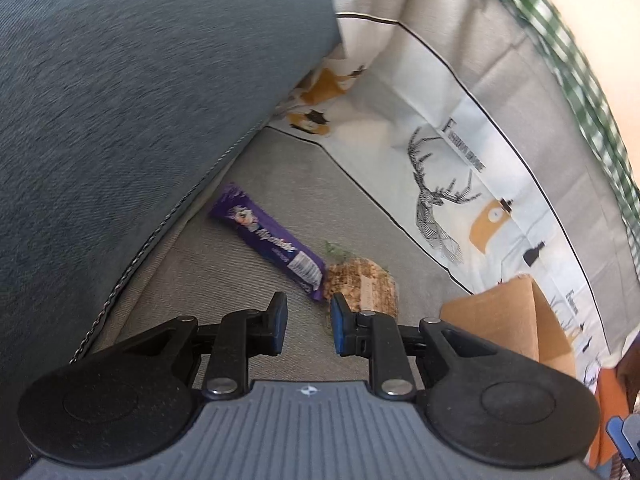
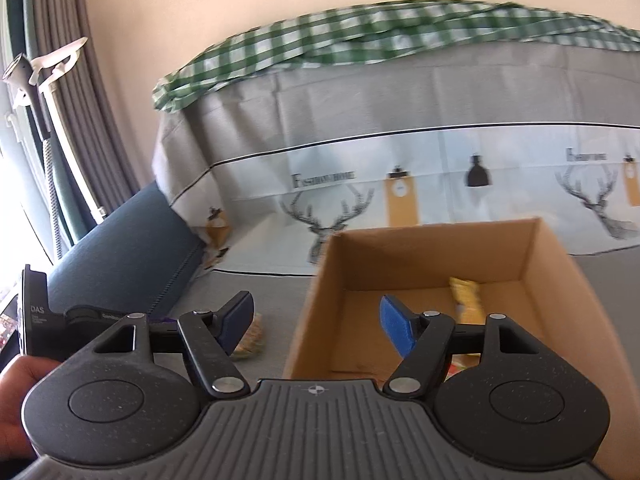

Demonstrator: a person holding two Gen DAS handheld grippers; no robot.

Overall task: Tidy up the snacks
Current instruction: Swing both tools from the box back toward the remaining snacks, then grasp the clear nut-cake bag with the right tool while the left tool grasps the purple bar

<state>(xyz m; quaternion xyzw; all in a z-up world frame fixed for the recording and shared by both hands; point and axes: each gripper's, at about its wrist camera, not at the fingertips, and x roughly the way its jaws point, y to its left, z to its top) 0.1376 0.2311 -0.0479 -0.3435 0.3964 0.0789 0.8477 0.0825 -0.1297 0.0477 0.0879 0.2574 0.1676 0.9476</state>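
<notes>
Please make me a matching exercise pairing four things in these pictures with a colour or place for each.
Things:
1. chocolate bar
2. cardboard box
3. yellow packet
4. checked cloth

Descriptions:
A. green and white
B. purple wrapper
C. inside the box
D. plain brown, open at the top

Pairs: 1-B, 2-D, 3-C, 4-A

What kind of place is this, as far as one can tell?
Probably a living room at home: a sofa seat with a blue cushion, a deer-print cover over its back, and a grey curtain by a window.
</notes>
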